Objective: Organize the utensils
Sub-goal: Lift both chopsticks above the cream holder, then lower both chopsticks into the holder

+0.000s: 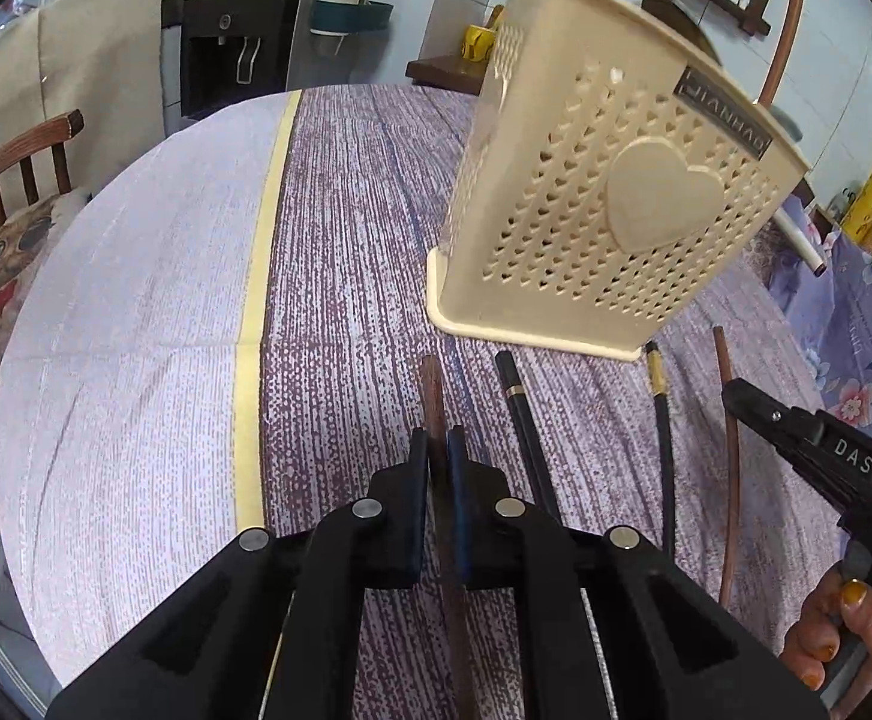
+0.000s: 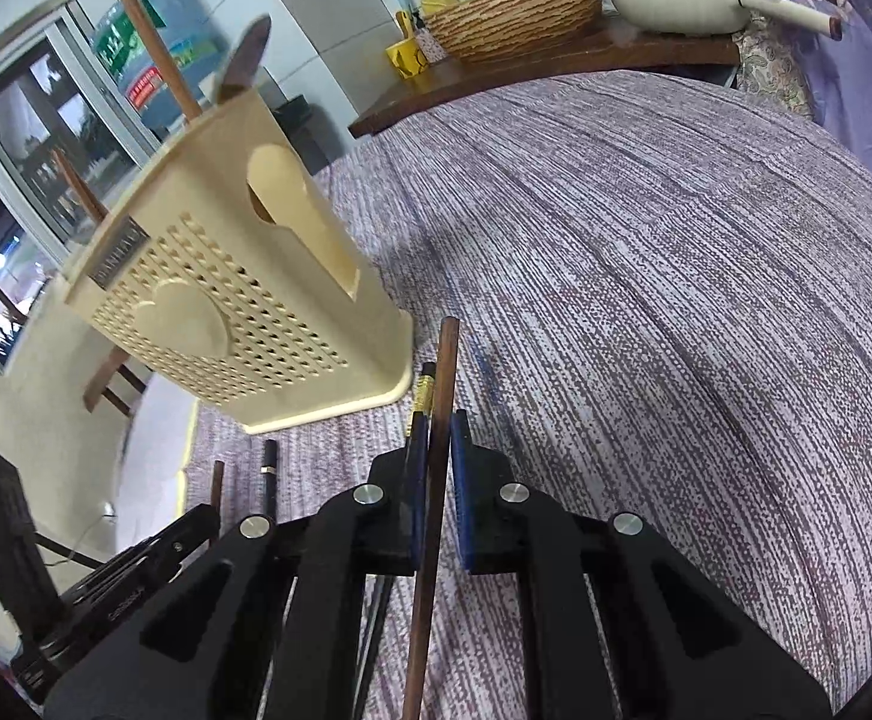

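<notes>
Purple tablecloth [image 1: 346, 276], cream holder [image 1: 610, 228] (heart-perforated), four chopsticks.

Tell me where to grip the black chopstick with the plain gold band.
Take the black chopstick mid-shaft, below its gold band, coming from above with the tongs straddling it crosswise. It lies flat on the tablecloth, lengthwise toward the utensil holder, with open cloth either side.

Perforated matt plastic holder [image 1: 604, 204], woven tablecloth [image 1: 340, 276]

Your utensil holder [image 1: 610, 204] stands on the table [image 1: 136, 312]; four chopsticks [image 1: 667, 420] lie side by side (roughly parallel) before it, two more utensils [image 2: 154, 42] standing inside it.
</notes>
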Motion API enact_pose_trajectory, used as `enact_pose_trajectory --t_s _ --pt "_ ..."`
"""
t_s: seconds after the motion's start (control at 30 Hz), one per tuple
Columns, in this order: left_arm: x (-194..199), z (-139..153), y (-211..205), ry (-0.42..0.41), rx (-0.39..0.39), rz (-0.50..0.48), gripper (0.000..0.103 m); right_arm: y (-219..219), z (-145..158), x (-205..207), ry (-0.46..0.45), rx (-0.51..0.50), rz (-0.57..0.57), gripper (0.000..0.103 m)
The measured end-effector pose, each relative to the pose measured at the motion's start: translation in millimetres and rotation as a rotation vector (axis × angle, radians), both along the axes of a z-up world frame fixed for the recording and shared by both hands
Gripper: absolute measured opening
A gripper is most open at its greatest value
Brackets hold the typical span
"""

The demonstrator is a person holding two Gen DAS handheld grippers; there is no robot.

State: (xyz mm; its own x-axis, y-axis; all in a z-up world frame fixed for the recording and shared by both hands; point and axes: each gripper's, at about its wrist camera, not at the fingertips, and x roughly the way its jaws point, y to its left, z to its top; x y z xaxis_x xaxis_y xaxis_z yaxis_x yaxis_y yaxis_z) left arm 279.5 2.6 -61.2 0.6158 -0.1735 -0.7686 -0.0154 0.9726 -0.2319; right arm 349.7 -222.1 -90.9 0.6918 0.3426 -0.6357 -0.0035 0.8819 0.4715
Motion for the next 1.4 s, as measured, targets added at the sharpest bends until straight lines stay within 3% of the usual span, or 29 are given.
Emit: enact_pose_trajectory --t_s 0.27,0.6,0.83,1.4 --pt "-13 36 8 -0.094 -0.072 -0.013 0.007 -12 38 -31 -0.155 0.083 0.047 0.009" --pt "-38 94 5 -0.267 -0.1 -0.073 0.007 -14 94 -72 -0.342 0.057 0.143 0.008" --pt "-55 113 6 -0.343 -0.091 -0.105 0.007 -11 112 -85 -0.381 0.026 0.175 0.008" --pt "-66 135 19 -0.403 -0.097 -0.118 0.007 4 147 -91 -0.445 -0.027 0.238 0.008"
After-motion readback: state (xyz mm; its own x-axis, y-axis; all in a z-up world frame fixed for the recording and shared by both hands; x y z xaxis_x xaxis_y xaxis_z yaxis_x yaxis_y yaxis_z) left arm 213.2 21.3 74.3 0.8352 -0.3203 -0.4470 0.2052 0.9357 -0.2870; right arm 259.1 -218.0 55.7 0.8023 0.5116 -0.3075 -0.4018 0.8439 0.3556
